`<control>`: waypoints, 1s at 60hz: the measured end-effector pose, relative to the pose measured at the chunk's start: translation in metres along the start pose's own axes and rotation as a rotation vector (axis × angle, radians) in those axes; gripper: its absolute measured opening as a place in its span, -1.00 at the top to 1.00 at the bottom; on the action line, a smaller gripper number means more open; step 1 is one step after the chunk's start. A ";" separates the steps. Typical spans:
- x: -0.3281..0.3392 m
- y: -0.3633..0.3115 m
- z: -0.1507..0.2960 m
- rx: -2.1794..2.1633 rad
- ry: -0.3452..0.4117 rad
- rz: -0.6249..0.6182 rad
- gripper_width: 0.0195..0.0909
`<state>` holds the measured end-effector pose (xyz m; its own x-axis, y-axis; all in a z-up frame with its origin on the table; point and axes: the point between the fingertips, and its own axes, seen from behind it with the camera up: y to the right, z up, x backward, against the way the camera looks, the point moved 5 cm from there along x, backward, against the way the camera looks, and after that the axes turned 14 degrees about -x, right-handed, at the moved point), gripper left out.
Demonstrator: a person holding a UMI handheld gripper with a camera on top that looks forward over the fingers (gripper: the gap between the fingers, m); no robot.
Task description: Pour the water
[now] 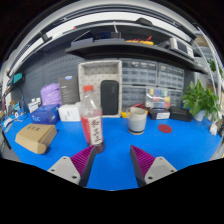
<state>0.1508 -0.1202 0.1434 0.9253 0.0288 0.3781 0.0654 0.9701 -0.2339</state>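
Bottle dead ahead, just left of the tongs' line.
Tongs (113,165) spread apart and empty; the upright bottle (93,122) stands beyond the left finger, cup (137,120) to its right.

A blue counter (120,140) carries a clear bottle (92,120) with red label, beside magenta pads (143,159).

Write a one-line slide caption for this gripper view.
Open gripper approaches a water bottle on a blue table, with a cup beyond the fingers.
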 end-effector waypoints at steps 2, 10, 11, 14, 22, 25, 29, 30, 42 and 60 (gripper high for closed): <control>-0.009 -0.007 -0.018 0.012 -0.013 0.021 -0.36; -0.013 -0.060 -0.067 0.009 0.002 0.072 -0.36; -0.017 -0.063 -0.065 0.006 0.005 0.074 -0.36; -0.028 -0.069 -0.062 0.006 0.014 0.088 -0.37; -0.060 -0.081 -0.048 0.008 0.039 0.104 -0.37; -0.070 -0.084 -0.042 0.008 0.052 0.101 -0.36; -0.082 -0.087 -0.034 0.009 0.071 0.105 -0.35; -0.085 -0.088 -0.033 0.011 0.075 0.106 -0.35; -0.113 -0.095 -0.025 0.049 0.130 0.123 0.03; -0.112 -0.095 -0.024 0.065 0.197 0.161 0.43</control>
<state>0.0501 -0.2210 0.1013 0.9771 0.1431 0.1572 -0.1072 0.9704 -0.2165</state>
